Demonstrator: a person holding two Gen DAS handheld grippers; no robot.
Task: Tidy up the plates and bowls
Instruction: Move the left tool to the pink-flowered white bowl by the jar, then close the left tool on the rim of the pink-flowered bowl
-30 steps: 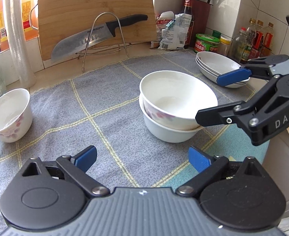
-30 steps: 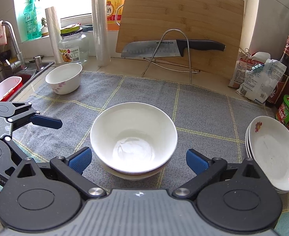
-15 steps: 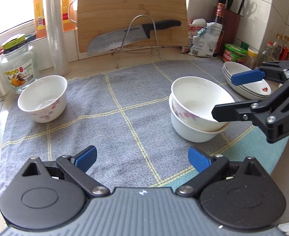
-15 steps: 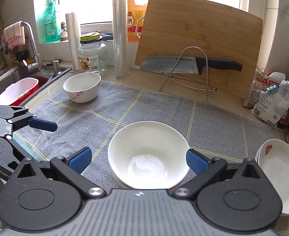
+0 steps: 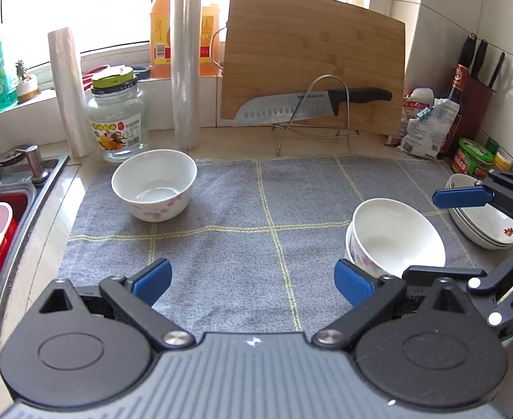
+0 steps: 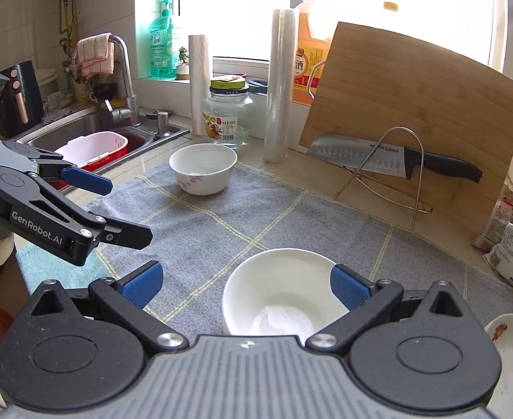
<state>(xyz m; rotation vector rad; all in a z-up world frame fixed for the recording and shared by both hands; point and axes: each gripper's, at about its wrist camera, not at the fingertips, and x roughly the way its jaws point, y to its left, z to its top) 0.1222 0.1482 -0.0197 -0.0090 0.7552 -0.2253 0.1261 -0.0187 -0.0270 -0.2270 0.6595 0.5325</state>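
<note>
Left gripper (image 5: 253, 281) is standing wide open and empty, pads over bare grey dish mat (image 5: 221, 244). Compared with a second ago its view is now swinging off the nested bowl pair (image 5: 394, 241) toward the lone floral bowl (image 5: 154, 184), well apart from that pair across the mat. Judgement: the pair is done; the lone bowl is next. Right gripper (image 6: 244, 286) is hanging released, empty, above the pair; the plate stack (image 5: 483, 223) is sitting just beyond the pair.
</note>
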